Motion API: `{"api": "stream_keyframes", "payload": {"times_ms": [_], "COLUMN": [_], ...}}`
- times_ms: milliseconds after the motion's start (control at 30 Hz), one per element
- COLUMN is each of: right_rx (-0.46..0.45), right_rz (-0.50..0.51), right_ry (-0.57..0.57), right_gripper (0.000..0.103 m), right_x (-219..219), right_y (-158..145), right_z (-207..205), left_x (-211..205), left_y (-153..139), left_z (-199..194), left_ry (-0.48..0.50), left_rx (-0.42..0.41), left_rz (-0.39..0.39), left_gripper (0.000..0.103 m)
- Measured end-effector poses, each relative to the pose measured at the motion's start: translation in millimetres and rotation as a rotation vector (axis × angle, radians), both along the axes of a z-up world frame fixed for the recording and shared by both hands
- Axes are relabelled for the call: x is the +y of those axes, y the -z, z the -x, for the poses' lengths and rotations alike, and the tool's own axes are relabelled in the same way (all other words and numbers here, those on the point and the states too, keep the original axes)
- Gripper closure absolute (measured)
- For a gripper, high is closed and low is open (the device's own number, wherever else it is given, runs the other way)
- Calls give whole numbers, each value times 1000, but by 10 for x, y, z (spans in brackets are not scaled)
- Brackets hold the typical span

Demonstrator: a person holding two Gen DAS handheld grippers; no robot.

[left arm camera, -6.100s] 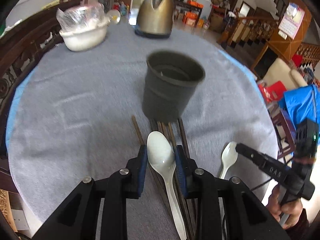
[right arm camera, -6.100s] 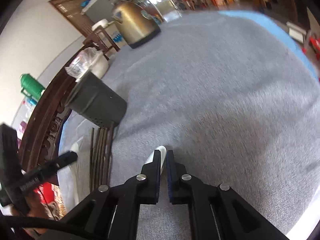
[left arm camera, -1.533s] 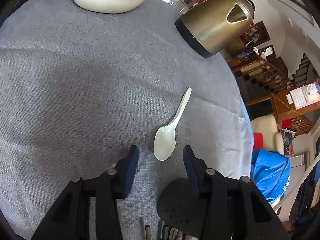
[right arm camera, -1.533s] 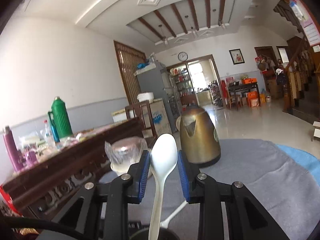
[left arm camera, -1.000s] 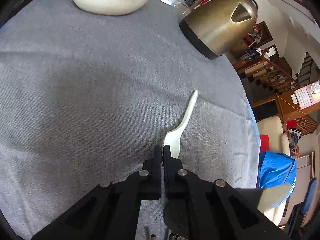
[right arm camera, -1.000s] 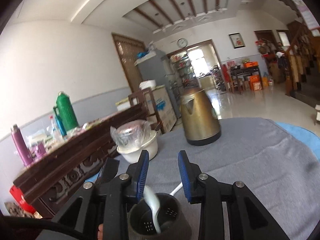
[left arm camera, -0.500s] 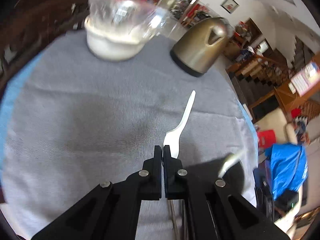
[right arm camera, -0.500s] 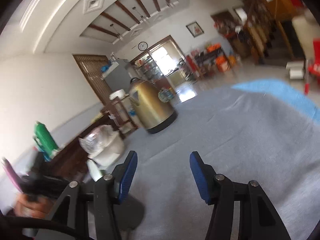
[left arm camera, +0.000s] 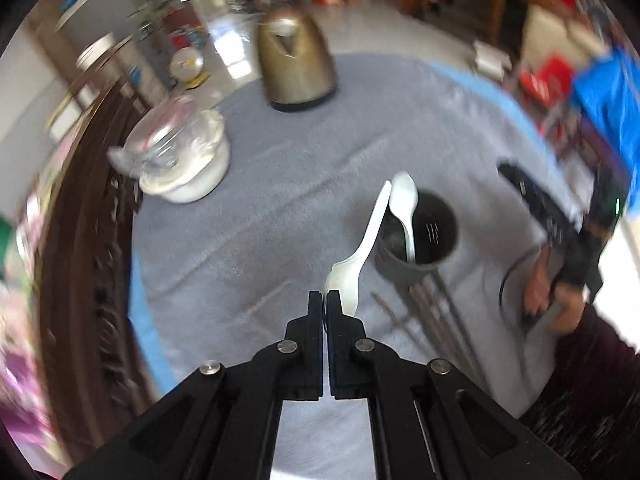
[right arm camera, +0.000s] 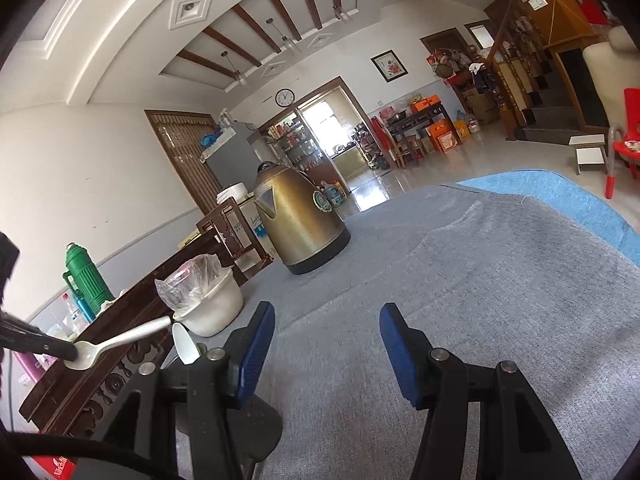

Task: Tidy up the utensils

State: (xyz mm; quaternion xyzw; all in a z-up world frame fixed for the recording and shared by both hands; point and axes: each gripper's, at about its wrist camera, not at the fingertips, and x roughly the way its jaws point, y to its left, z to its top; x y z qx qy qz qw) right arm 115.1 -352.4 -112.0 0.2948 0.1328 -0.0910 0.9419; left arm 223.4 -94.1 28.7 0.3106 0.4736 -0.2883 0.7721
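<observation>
My left gripper point(left arm camera: 324, 300) is shut on the bowl of a white spoon point(left arm camera: 362, 248) and holds it in the air, handle pointing toward the dark utensil cup point(left arm camera: 426, 236). A second white spoon point(left arm camera: 405, 210) stands in that cup. Dark chopsticks point(left arm camera: 436, 308) lie on the grey tablecloth beside the cup. My right gripper point(right arm camera: 326, 344) is open and empty over the cloth; it also shows at the right of the left wrist view point(left arm camera: 552, 224). In the right wrist view the held spoon point(right arm camera: 116, 340) and the cup's spoon point(right arm camera: 185, 345) show at the left.
A bronze kettle point(left arm camera: 294, 66) stands at the far side of the round table point(left arm camera: 280, 184). A white bowl covered in plastic point(left arm camera: 180, 160) sits at the left. A dark carved wooden rail point(left arm camera: 80, 240) borders the table's left side.
My left gripper has lifted the white spoon off the cloth and swung toward the cup. My right gripper has dropped its spoon into the cup and drawn back, open.
</observation>
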Motion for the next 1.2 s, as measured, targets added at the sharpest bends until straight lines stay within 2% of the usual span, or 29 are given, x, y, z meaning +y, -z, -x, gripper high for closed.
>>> {"api": "stream_keyframes", "payload": {"times_ms": [33, 100, 333, 533, 800, 1000, 1100, 1200], "right_rx": [0, 0, -4, -14, -15, -14, -18, -16], "right_rz": [-6, -19, -75, -107, -124, -130, -131, -135], "right_ry": [1, 7, 18, 28, 40, 45, 49, 51], "right_gripper": [44, 44, 44, 44, 44, 44, 44, 44], "right_x": [-12, -32, -135, -200, -231, -236, -242, -251], "right_y": [5, 13, 66, 75, 68, 75, 76, 86], "right_z": [-2, -1, 29, 66, 82, 79, 92, 98], "left_x": [-113, -269, -634, -939, -1253, -1177, -1152, -1144], "left_y": [25, 50, 54, 58, 160, 201, 168, 118], "left_z": [50, 114, 249, 238, 194, 354, 370, 343], "left_ry": [42, 95, 222, 261, 292, 362, 365, 343], "left_rx": [-18, -43, -84, -103, -113, -127, -136, -148], "left_rz": [-70, -161, -370, -500, -588, -671, -684, -660], "left_gripper": [101, 101, 101, 101, 101, 101, 101, 101]}}
